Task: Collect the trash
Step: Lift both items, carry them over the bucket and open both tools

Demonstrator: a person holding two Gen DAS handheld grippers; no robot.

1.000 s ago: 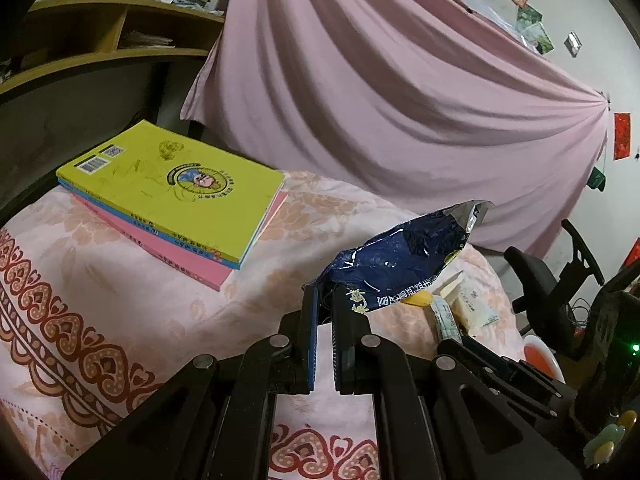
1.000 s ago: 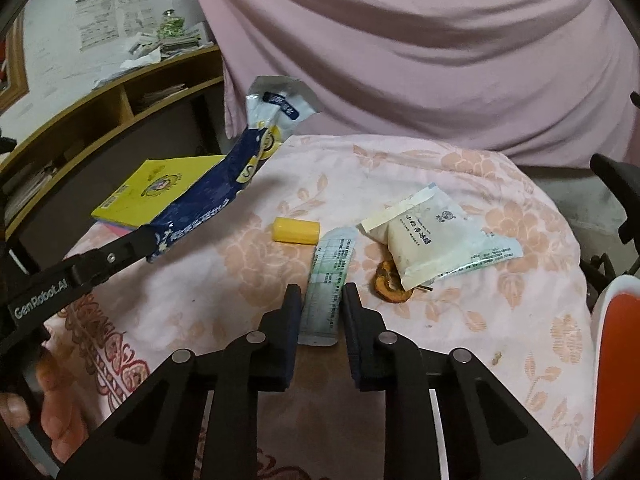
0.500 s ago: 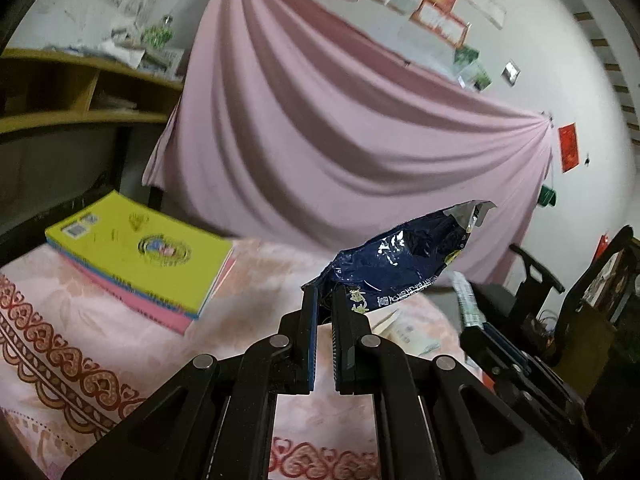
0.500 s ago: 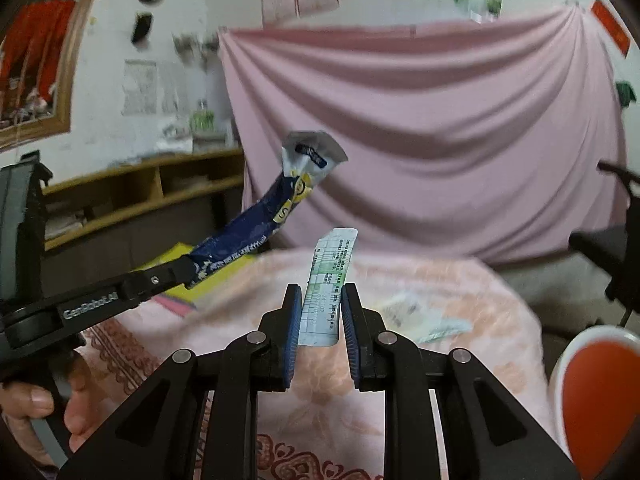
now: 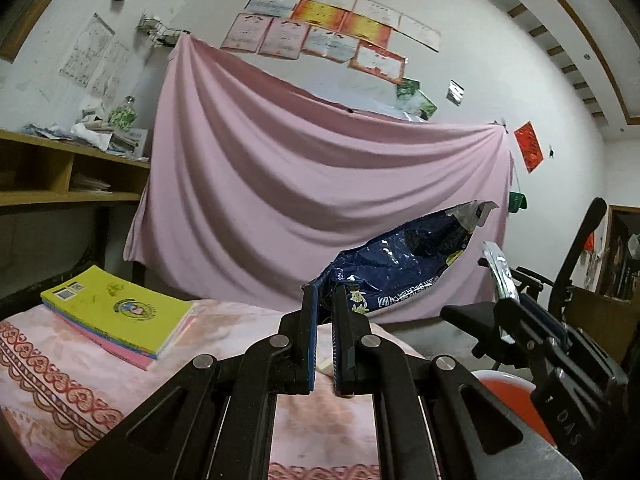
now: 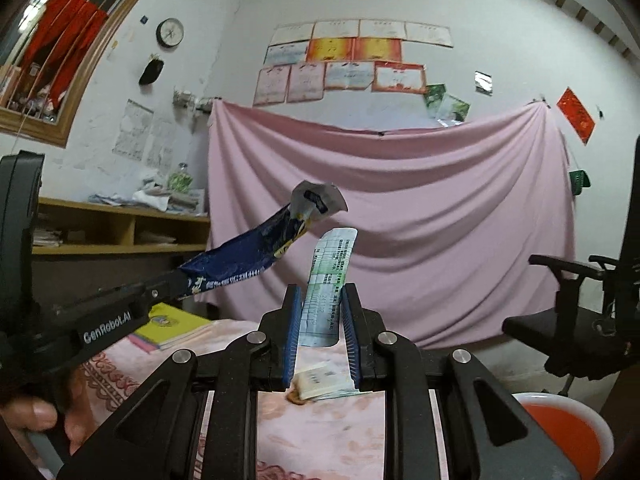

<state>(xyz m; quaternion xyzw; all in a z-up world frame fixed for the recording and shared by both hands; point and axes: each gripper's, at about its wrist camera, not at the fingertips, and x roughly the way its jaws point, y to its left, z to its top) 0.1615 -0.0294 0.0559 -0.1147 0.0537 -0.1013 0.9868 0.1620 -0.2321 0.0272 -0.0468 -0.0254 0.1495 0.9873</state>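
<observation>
My left gripper is shut on the corner of a crumpled dark blue snack bag, held up in the air above the table; the same bag shows at the left of the right wrist view. My right gripper is shut on a pale green and white printed wrapper that sticks up between its fingers. Low in the right wrist view, a white packet and a brown scrap lie on the pink floral tablecloth. The right gripper also appears at the right of the left wrist view.
A stack of yellow and pink books lies at the table's left. A red and white bin stands low at the right, beside a black office chair. A pink sheet hangs behind; wooden shelves are at the left.
Both grippers have risen and tilted up from looking down at the table to looking level at the wall. The green wrapper has left the table in the right gripper; the blue bag stays gripped.
</observation>
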